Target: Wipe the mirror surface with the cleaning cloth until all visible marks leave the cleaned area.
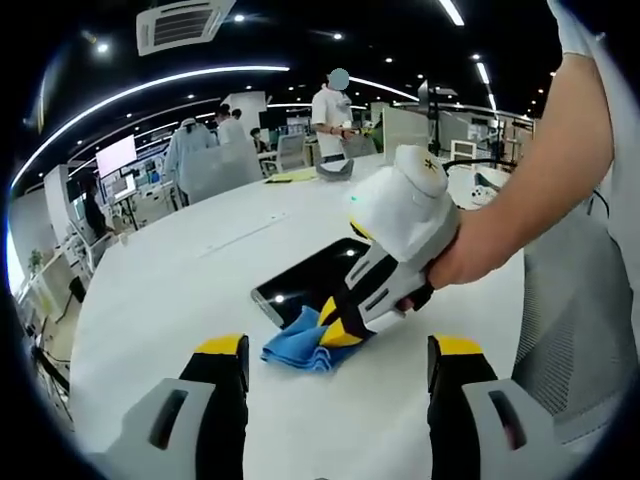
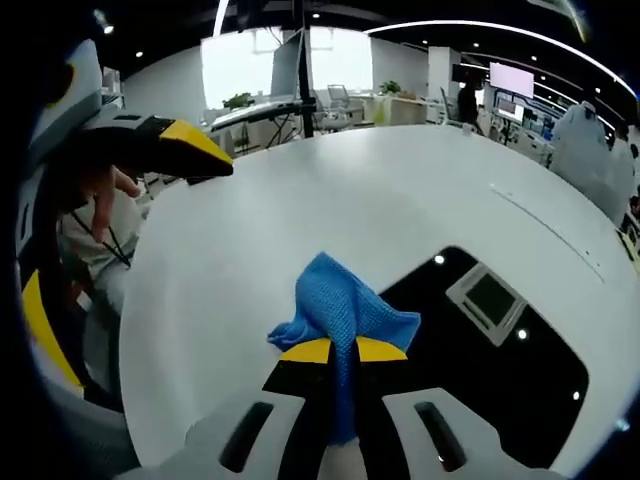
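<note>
A dark rectangular mirror [image 1: 305, 280] lies flat on the white table [image 1: 180, 290] and reflects the ceiling lights. Its near corner is covered by a bunched blue cloth [image 1: 297, 347]. A person's hand holds my right gripper [image 1: 340, 328], which is shut on the cloth at the mirror's edge. In the right gripper view the same jaws [image 2: 343, 350] pinch the blue cloth [image 2: 340, 305], with the mirror [image 2: 510, 370] stretching off to the right. My left gripper [image 1: 340, 348] hovers open just short of the cloth, holding nothing. One of its yellow-tipped fingers [image 2: 175, 140] shows at upper left.
The round white table [image 2: 300, 190] spreads wide around the mirror. A grey mesh chair [image 1: 570, 330] stands at the right beside the person's arm [image 1: 540, 180]. Several people [image 1: 330, 110], desks and monitors are far behind the table.
</note>
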The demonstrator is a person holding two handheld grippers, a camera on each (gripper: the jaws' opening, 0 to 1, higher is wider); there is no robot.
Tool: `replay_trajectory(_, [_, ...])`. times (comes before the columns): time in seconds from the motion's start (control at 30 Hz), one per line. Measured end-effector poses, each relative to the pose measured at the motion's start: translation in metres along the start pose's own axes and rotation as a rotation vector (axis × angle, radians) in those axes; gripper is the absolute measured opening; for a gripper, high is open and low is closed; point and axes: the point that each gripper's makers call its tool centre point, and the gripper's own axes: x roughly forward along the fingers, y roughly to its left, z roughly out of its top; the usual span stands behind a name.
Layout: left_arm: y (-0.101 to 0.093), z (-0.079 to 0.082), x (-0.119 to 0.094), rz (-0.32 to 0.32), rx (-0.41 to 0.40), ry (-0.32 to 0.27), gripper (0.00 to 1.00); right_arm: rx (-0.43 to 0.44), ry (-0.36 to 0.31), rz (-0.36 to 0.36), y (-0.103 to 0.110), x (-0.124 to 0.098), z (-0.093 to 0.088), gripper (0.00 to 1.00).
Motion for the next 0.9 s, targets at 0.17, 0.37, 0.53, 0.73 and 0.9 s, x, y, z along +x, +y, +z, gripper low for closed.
replay_trajectory(0.17, [0.0006,0.0000,0.0009,-0.002,-0.001,0.002,0.73,0.005,-0.001,0.000,-0.0008,-0.0007,-0.0012,0.01])
replay_trajectory(0.37, [0.0000,0.0004,0.0018,-0.004,0.002,0.001,0.73,0.005,0.000,0.003,-0.0014,-0.0019,-0.0020,0.01])
replay_trajectory(0.53, [0.0003,0.0005,0.0023,-0.005,-0.002,0.000,0.73,-0.013,0.018,-0.012,-0.0022,-0.0034,-0.0036,0.01])
replay_trajectory(0.73, [-0.0006,0.0024,0.0023,-0.010,0.003,-0.003,0.73,0.005,0.018,-0.014,-0.0048,-0.0066,-0.0060,0.01])
replay_trajectory(0.9, [0.0004,0.0037,0.0024,-0.009,0.008,-0.006,0.73,0.008,0.020,-0.018,-0.0068,-0.0088,-0.0082,0.01])
